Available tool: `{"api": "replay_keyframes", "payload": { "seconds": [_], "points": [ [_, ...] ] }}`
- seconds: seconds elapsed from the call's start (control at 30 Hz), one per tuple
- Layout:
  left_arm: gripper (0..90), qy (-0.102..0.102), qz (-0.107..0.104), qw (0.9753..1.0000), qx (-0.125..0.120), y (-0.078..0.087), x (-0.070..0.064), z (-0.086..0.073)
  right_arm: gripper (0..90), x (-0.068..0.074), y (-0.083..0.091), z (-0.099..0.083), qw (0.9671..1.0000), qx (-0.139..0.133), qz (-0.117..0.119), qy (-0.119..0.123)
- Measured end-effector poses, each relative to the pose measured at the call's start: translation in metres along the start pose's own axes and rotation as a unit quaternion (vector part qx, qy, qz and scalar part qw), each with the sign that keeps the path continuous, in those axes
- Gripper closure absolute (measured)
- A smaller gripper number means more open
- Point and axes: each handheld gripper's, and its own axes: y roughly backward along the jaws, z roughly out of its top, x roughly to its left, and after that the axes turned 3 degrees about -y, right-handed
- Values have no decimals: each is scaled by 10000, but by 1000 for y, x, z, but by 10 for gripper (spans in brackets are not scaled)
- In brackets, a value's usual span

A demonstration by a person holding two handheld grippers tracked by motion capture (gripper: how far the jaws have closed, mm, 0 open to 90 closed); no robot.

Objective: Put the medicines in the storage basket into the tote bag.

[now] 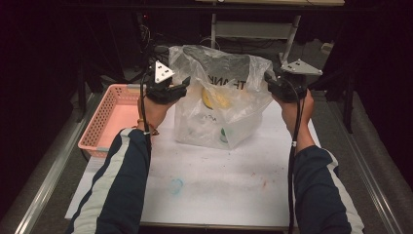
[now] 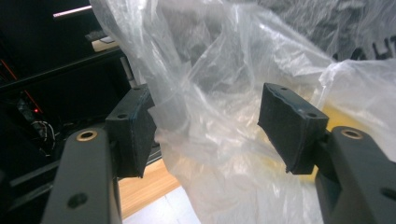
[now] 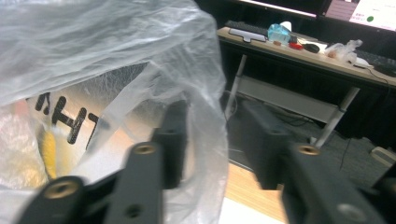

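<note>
Table (image 1: 219,180): bag (image 1: 221,97) btwn open jaws.

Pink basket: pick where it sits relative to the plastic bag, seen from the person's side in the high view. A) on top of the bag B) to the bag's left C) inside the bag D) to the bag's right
B: the pink basket sits at the table's left edge, left of the plastic bag and beside the left gripper.
</note>
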Motion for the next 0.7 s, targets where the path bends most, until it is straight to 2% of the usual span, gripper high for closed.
{"api": "replay_keyframes", "payload": {
  "seconds": [0.07,0.2,0.33,0.4,0.47,0.53,0.63,0.67,0.7],
  "points": [
    [367,-37,23,10000,41,0,-1,-3,590,-1,3,0,9999,-65,120,-4],
    [367,-92,57,9998,155,0,-4,-10,445,2,9,0,9991,-258,316,65],
    [367,-231,107,9994,249,-1,-8,-12,355,6,18,6,9983,-403,316,266],
    [402,-277,171,9991,261,0,-9,-12,334,9,23,11,9978,-464,319,351],
    [488,-305,193,9990,252,1,-8,-12,315,11,27,17,9971,-499,444,378],
    [527,-263,266,9988,303,1,-10,-11,297,13,32,22,9967,-460,568,340],
    [523,-268,224,9990,286,2,-10,-12,289,18,40,27,9961,-502,616,384],
    [518,-325,230,9989,250,3,-10,-12,290,19,42,27,9959,-515,631,395],
    [484,-321,211,9990,240,3,-10,-13,289,21,43,27,9959,-513,642,384]
  ]
}}
